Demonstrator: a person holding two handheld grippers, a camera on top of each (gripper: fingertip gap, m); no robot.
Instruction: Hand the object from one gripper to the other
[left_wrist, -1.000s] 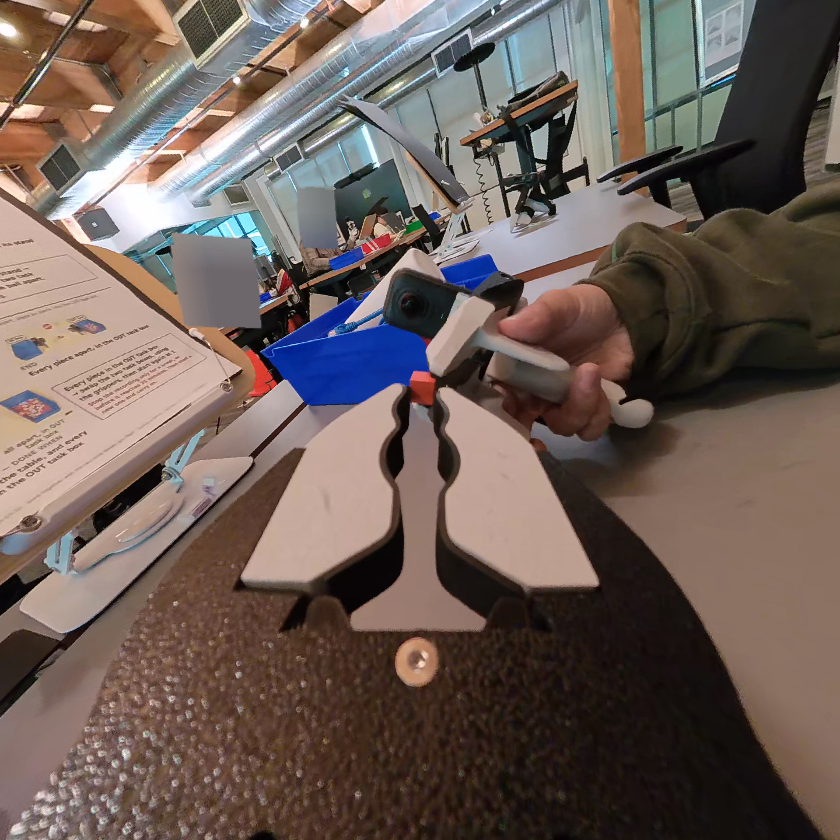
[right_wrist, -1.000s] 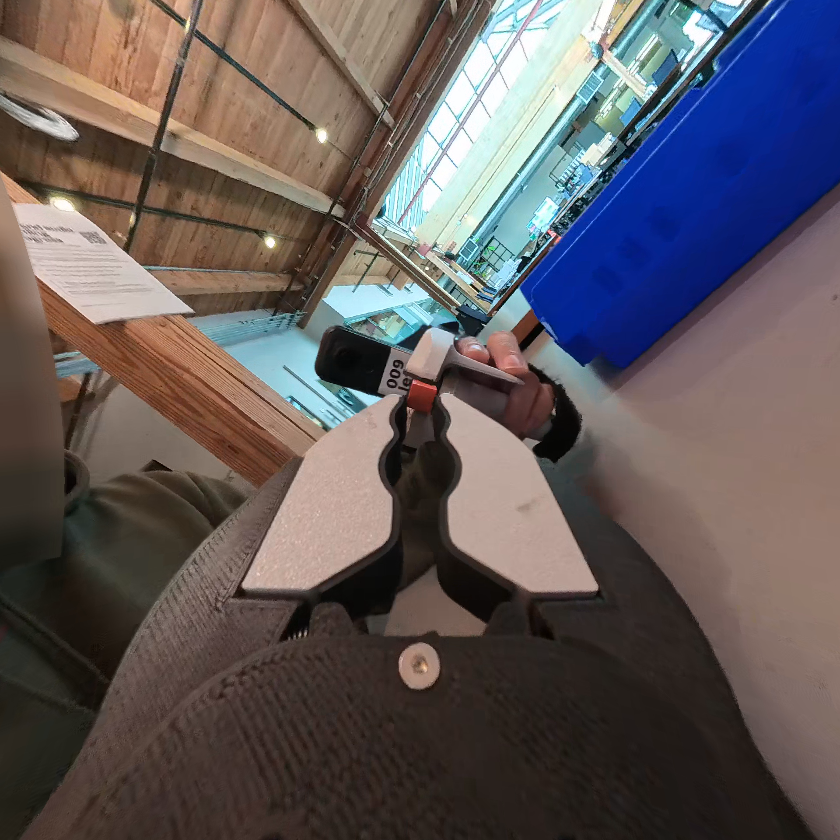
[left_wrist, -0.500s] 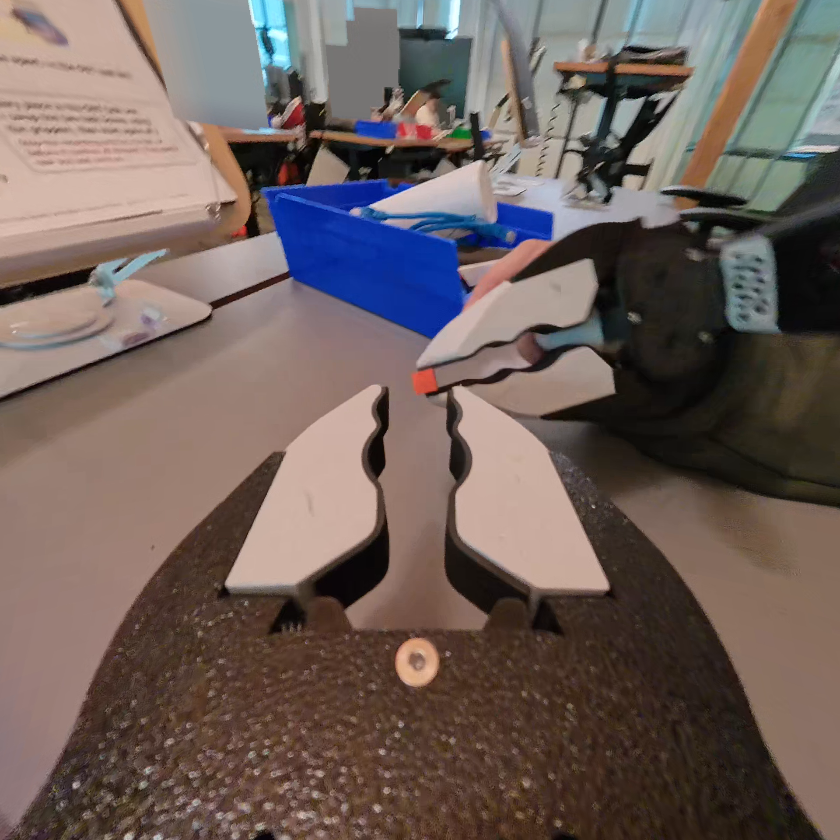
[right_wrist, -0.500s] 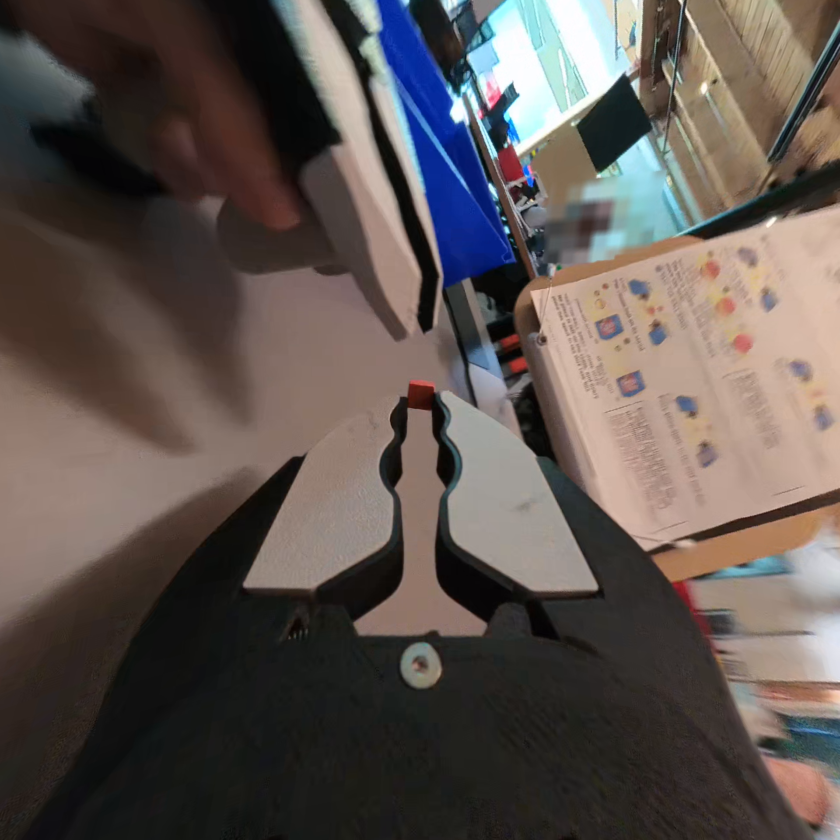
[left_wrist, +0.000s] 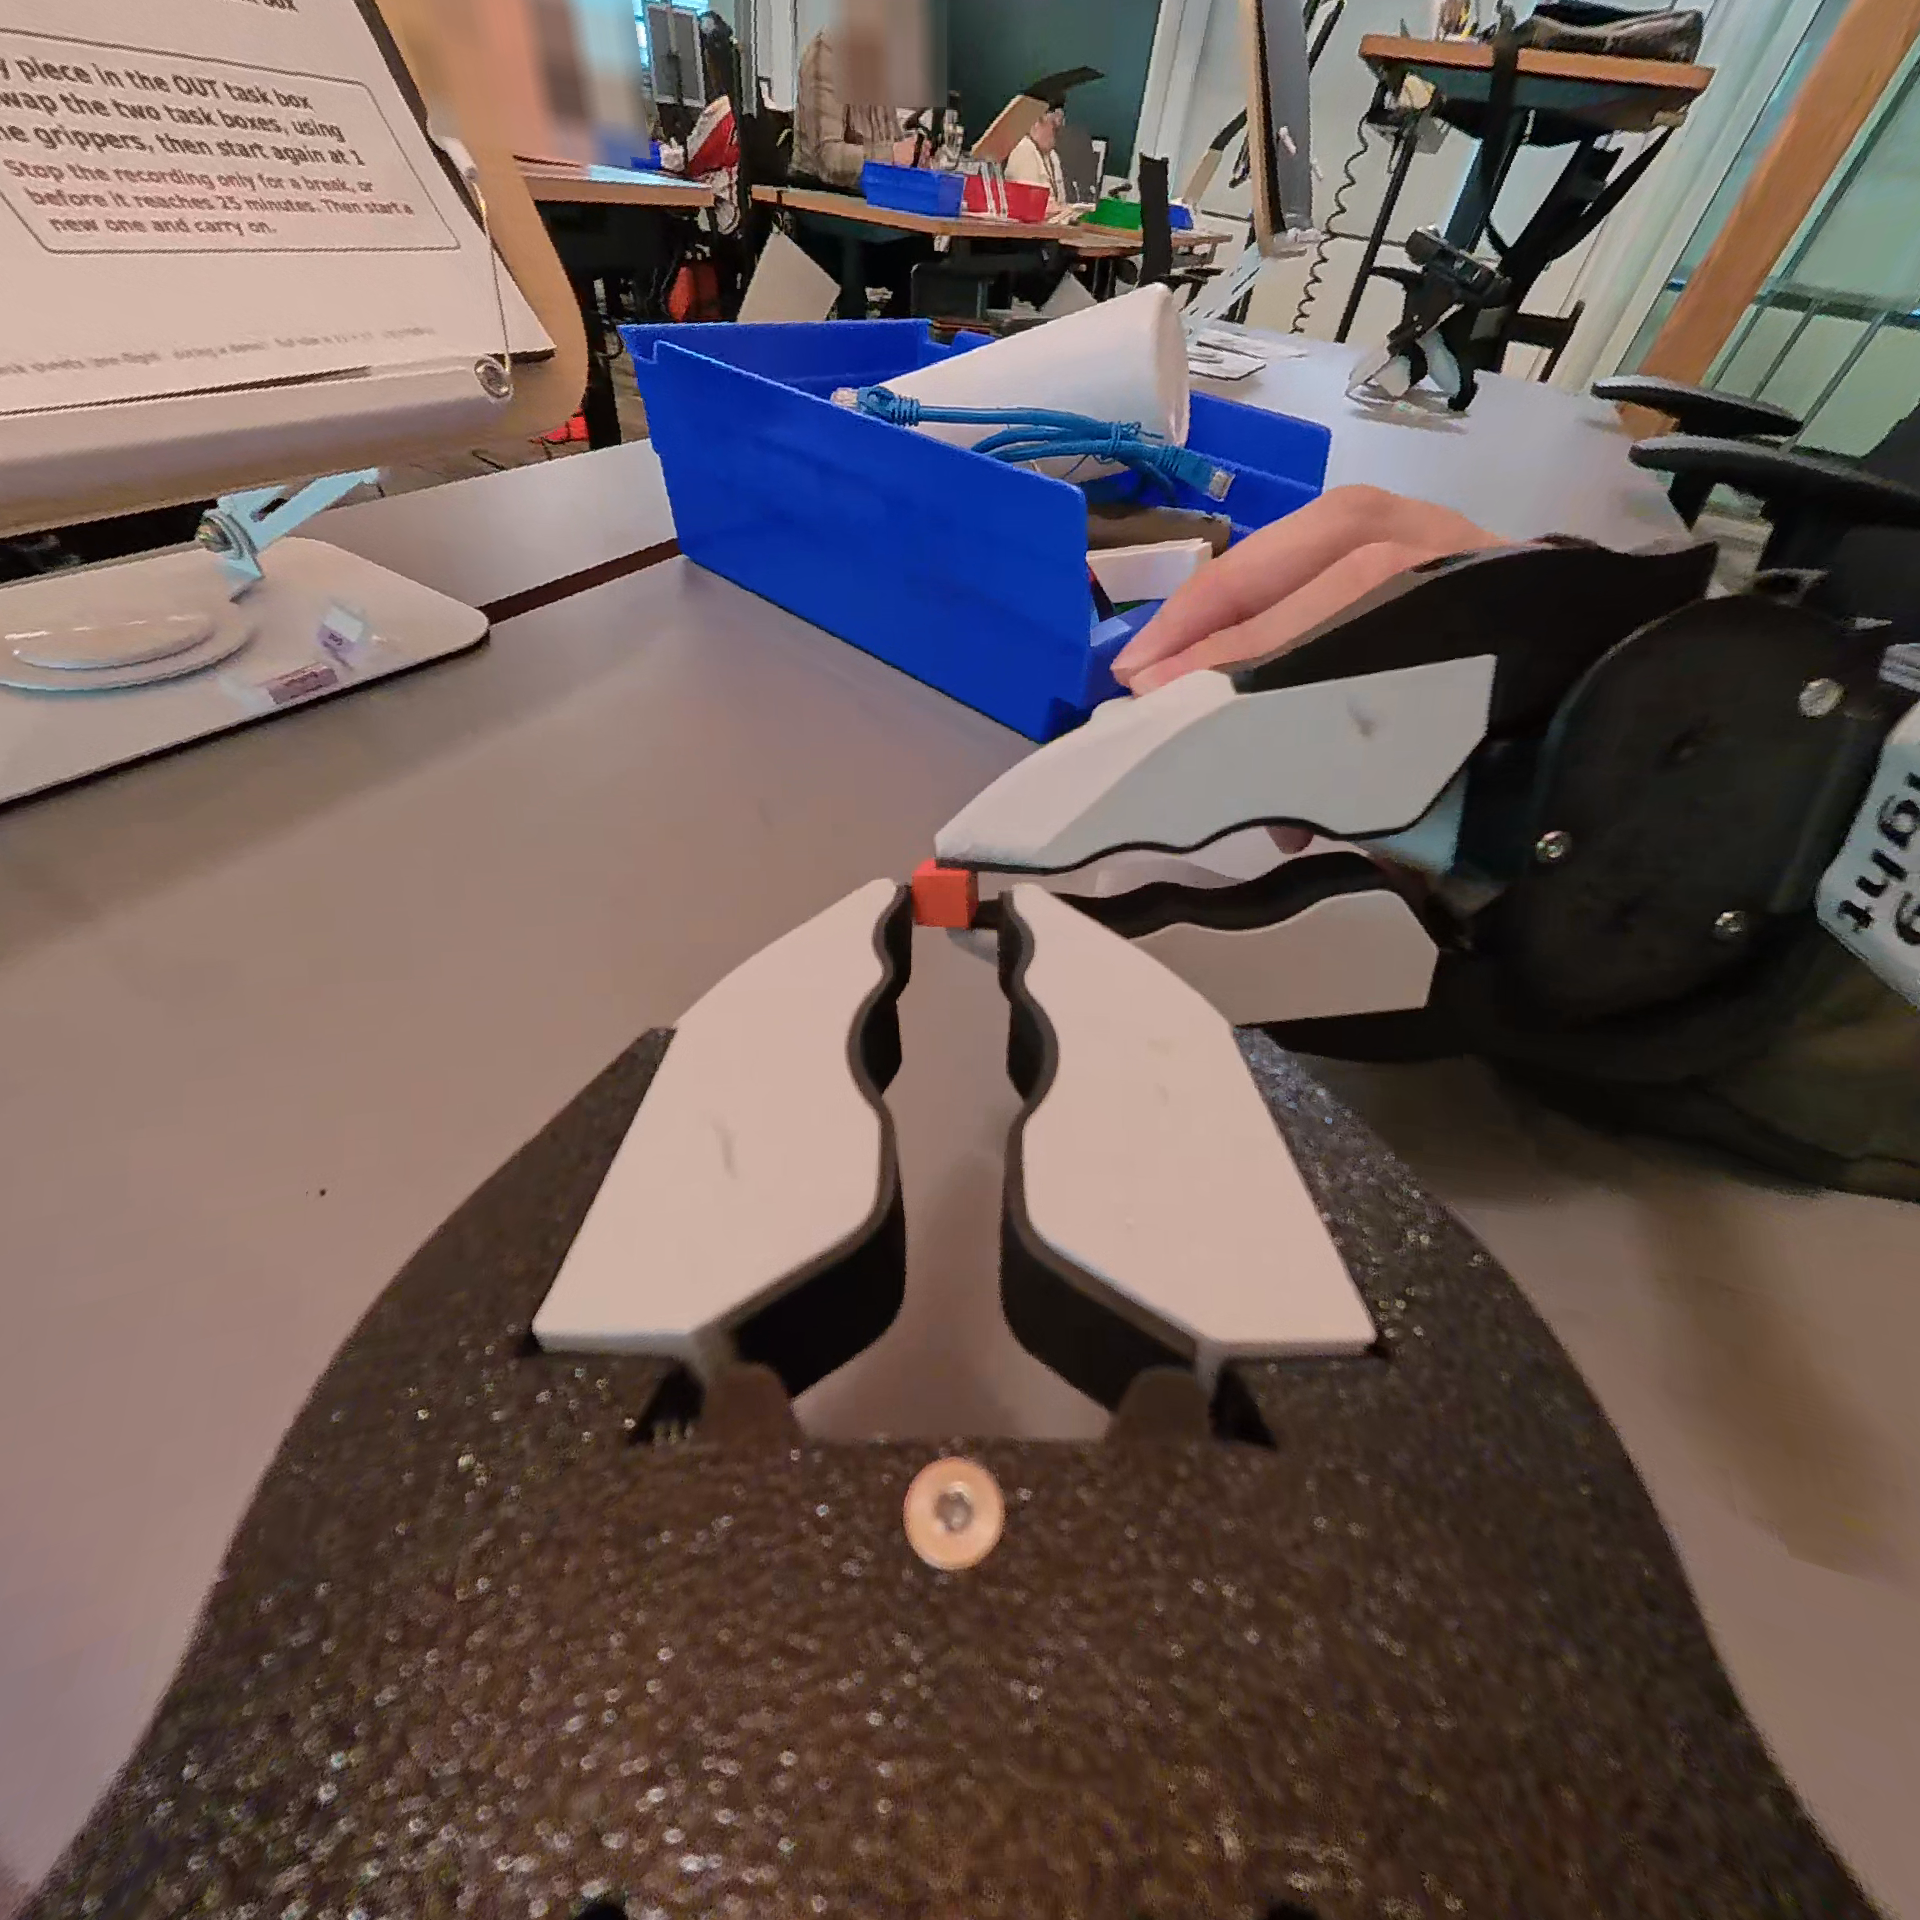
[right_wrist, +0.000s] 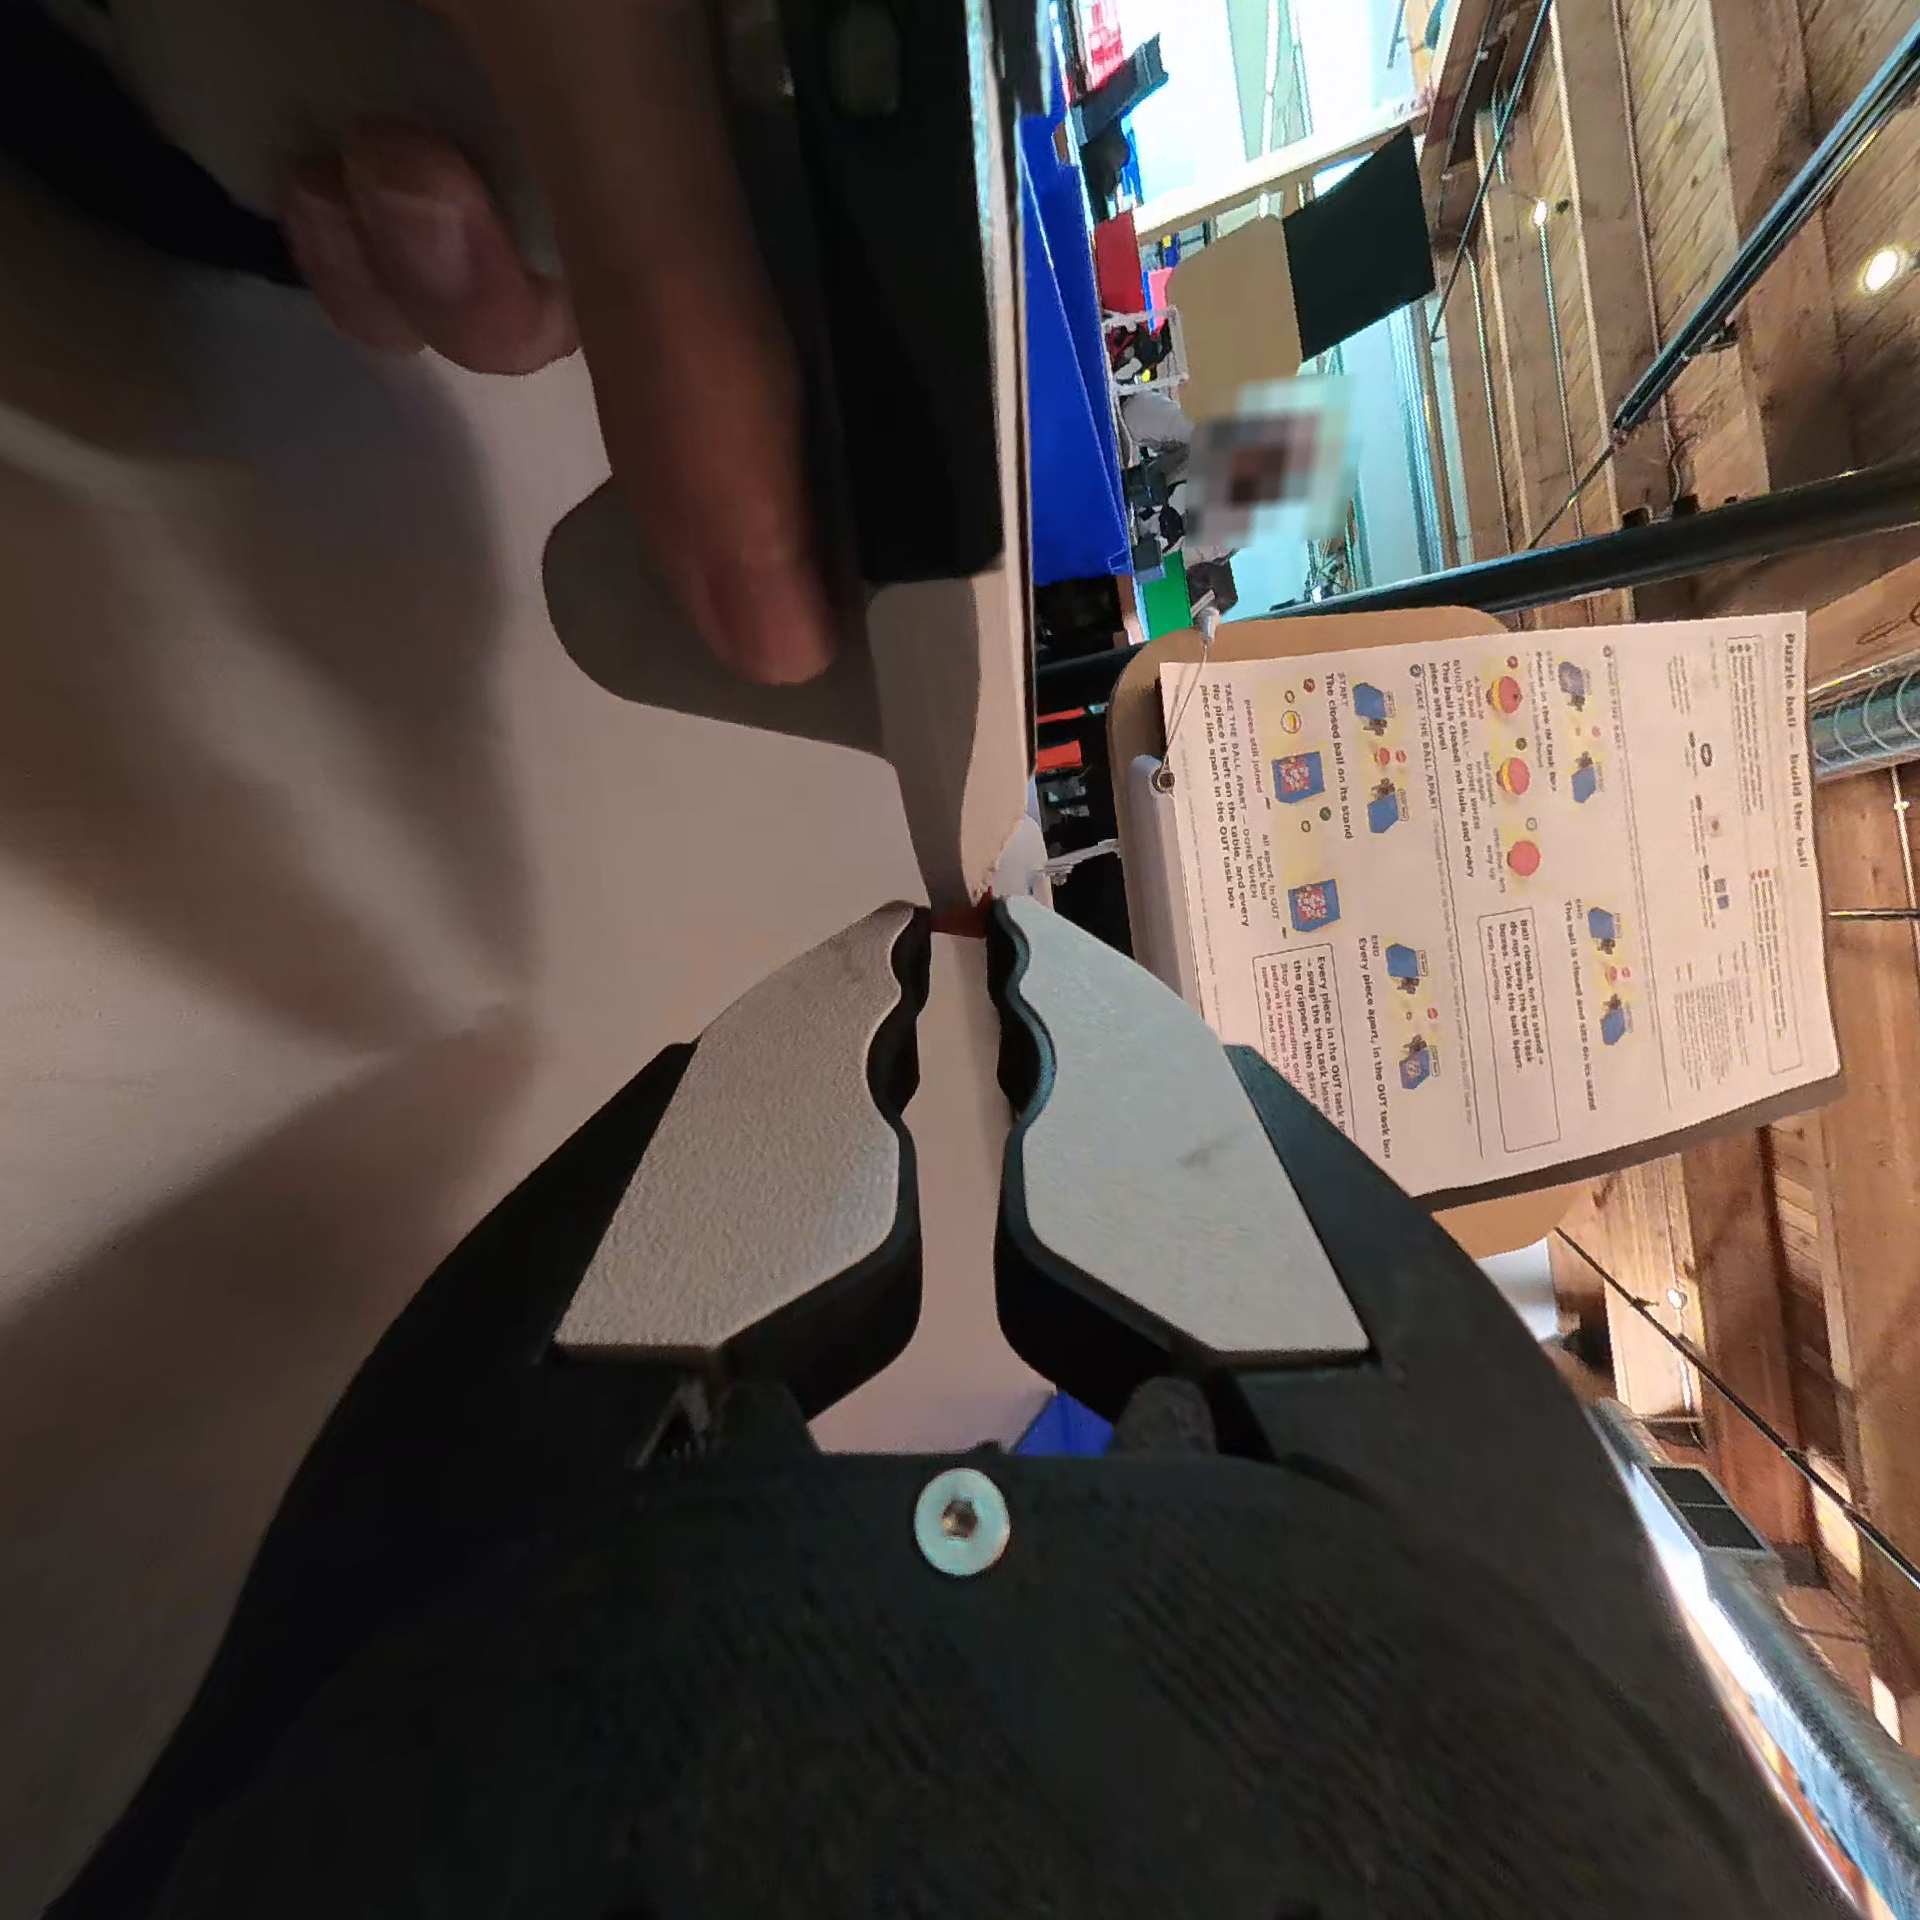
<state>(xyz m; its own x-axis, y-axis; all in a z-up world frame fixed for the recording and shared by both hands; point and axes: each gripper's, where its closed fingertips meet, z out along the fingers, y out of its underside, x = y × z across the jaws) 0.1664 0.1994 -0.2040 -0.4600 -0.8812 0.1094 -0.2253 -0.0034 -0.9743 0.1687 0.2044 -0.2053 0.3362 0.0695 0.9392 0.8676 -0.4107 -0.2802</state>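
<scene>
Pinching red cube (left_wrist: 943, 897) w/ right gripper (right_wrist: 954, 921); left gripper (left_wrist: 948, 904) slightly open.

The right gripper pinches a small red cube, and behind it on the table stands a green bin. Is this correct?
Not quite: the bin is blue, not green, as the left wrist view shows. The right gripper does pinch the small red cube.

From my left wrist view, the bin (left_wrist: 883, 551) sits on the table (left_wrist: 416, 883). Left of the bin stands the instruction board (left_wrist: 208, 208). In the bin lie a cone (left_wrist: 1070, 374) and a cable (left_wrist: 1070, 436). Behind the bin, an office chair (left_wrist: 1714, 447).
</scene>
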